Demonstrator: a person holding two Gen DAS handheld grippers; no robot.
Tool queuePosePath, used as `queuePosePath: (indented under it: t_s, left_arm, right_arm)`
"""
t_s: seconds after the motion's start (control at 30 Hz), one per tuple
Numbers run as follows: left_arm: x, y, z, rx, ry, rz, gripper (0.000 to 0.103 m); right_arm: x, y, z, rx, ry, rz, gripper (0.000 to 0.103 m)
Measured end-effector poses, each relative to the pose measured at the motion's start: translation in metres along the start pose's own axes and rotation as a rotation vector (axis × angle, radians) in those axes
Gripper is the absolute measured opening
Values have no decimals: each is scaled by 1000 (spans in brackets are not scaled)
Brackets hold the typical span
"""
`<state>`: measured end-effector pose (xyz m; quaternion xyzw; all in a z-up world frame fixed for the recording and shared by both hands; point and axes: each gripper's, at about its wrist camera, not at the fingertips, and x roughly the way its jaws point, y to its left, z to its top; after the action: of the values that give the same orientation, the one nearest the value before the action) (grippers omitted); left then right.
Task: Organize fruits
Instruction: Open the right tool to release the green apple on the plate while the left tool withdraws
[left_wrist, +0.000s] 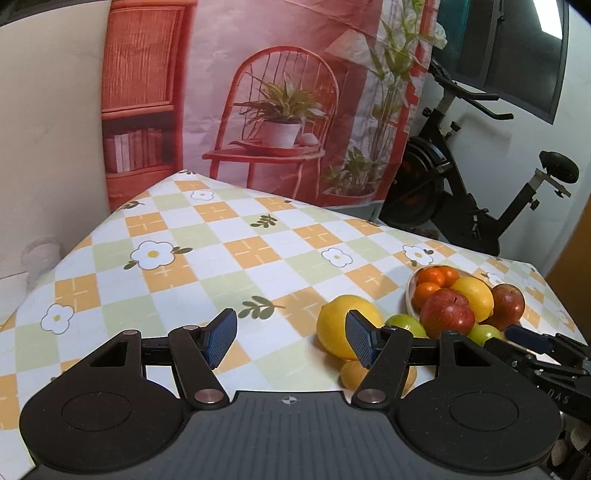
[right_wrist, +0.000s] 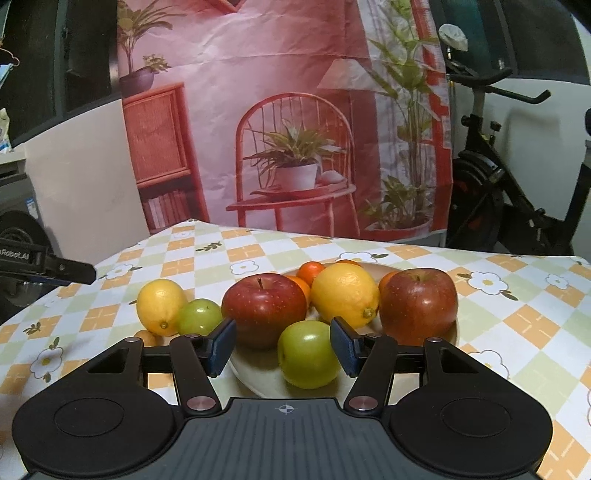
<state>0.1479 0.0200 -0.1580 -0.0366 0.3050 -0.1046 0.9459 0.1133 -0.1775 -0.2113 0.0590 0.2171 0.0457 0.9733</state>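
Sitting on the plate's (right_wrist: 258, 384) near edge, a smooth green apple (right_wrist: 308, 354) lies between the right tool's (right_wrist: 283, 345) parted pads, neither touching it. Off the plate on the bench (right_wrist: 517, 332), a yellow lemon (left_wrist: 341, 325) is partly hidden behind one finger of the empty, half-open left tool (left_wrist: 291, 338). Under it, a small orange fruit (left_wrist: 352, 374) is mostly covered.

Two red apples (right_wrist: 264, 308), two lemons (right_wrist: 160, 304), two green fruits (right_wrist: 308, 354), one plate (right_wrist: 255, 373), and several small oranges (right_wrist: 310, 272), number unclear.
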Motion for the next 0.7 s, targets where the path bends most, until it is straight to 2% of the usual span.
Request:
queuePosePath:
  t_s: [0.3, 0.5, 0.7]
  left_arm:
    - [-3, -6, -6, 26, -9, -22, 67]
    - [-5, -5, -10, 41, -13, -37, 67]
    - [-7, -1, -10, 30, -21, -31, 63]
  right_arm:
    - [-18, 10, -1, -6, -33, -12, 53]
    - [-19, 31, 6, -56, -35, 41, 52]
    - [-5, 54, 5, -108, 19, 108, 49]
